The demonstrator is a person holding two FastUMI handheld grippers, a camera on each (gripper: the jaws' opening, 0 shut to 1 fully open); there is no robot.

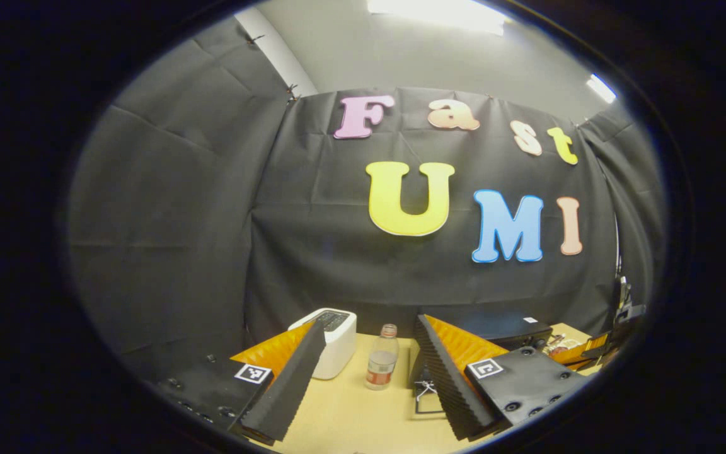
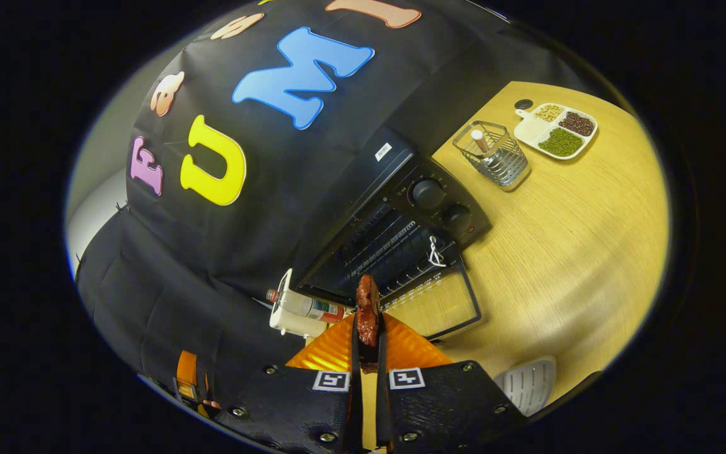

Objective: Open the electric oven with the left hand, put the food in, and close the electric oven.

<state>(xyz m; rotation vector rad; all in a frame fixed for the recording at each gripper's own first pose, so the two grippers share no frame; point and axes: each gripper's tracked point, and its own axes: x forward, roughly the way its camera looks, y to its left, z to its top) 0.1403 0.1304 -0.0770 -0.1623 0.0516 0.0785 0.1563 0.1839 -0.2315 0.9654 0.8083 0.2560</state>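
- Pinching the food, a reddish strip, the right gripper hung before the electric oven, whose door lay open.
- Left gripper fingers stood spread, facing a bottle and white appliance on the table.

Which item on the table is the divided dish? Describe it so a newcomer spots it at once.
Start at the black oven against the cloth wall. Beyond its knob end stands a wire basket, and just past that lies the divided dish. It alone is flat, white and split into compartments of beans, green, dark and pale.
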